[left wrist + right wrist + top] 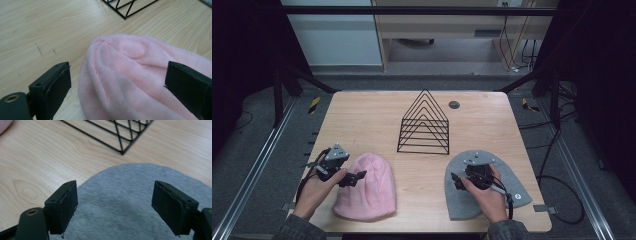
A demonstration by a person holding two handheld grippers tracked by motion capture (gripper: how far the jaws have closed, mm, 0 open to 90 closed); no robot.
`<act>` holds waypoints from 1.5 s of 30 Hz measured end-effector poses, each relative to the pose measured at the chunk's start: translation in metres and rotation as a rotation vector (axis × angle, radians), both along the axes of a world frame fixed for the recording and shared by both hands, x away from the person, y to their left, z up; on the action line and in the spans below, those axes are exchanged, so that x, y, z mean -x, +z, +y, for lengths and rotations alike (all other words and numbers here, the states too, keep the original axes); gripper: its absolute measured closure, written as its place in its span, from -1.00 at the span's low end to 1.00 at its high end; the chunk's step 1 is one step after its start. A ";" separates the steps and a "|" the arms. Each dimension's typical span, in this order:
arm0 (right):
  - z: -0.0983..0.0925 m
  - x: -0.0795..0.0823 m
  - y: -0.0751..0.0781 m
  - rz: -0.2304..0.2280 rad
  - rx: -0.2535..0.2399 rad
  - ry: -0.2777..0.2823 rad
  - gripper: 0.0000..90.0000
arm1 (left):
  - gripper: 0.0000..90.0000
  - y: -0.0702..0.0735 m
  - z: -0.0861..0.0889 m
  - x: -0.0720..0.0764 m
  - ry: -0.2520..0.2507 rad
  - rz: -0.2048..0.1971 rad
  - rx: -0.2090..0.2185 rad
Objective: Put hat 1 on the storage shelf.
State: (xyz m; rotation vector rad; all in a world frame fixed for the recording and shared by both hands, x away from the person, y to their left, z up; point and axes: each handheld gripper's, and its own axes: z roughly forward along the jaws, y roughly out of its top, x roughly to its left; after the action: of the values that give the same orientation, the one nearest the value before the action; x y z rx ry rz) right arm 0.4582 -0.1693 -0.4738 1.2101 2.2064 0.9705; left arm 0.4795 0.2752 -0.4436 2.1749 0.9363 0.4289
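Here: fuzzy pink knit beanie [366,187], smooth grey beanie [462,200], triangular black wire rack [424,122].

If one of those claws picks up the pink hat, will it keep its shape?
Probably not: the pink hat looks soft, fuzzy knit with folds at its crown, so it would likely droop. It seems light, and pushed, it may bunch on the wooden table rather than slide.

Overhead view; two close tool views

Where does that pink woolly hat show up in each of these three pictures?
High view: pink hat lies low and left of centre, at the left gripper.
Left gripper view: it lies across the lower right, between the open jaws.
Right gripper view: a pink sliver at the top left corner.
Shared landmark: the black wire rack.
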 end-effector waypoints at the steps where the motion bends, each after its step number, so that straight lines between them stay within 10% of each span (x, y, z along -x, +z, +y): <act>1: -0.002 0.000 0.001 0.002 -0.001 -0.013 -0.56 | -0.87 0.001 -0.002 -0.003 -0.003 0.008 -0.002; 7: -0.008 -0.004 0.004 -0.010 -0.003 -0.029 -0.43 | -0.80 0.007 -0.015 -0.030 -0.024 0.040 -0.063; 15: -0.008 -0.004 0.001 0.014 0.004 -0.023 -0.29 | -0.42 -0.008 -0.012 -0.053 0.010 0.085 -0.022; 35: -0.008 -0.008 -0.004 0.052 0.015 -0.033 -0.31 | -0.24 -0.030 -0.010 -0.048 0.012 0.117 -0.032; 45: -0.008 -0.007 -0.002 0.034 0.020 -0.028 -0.31 | 0.55 -0.023 -0.015 -0.039 -0.023 0.076 -0.048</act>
State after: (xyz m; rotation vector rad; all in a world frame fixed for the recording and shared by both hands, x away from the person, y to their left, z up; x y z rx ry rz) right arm 0.4650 -0.1769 -0.4755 1.2537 2.2138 0.9217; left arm 0.5187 0.2607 -0.4670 2.2570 0.9502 0.3635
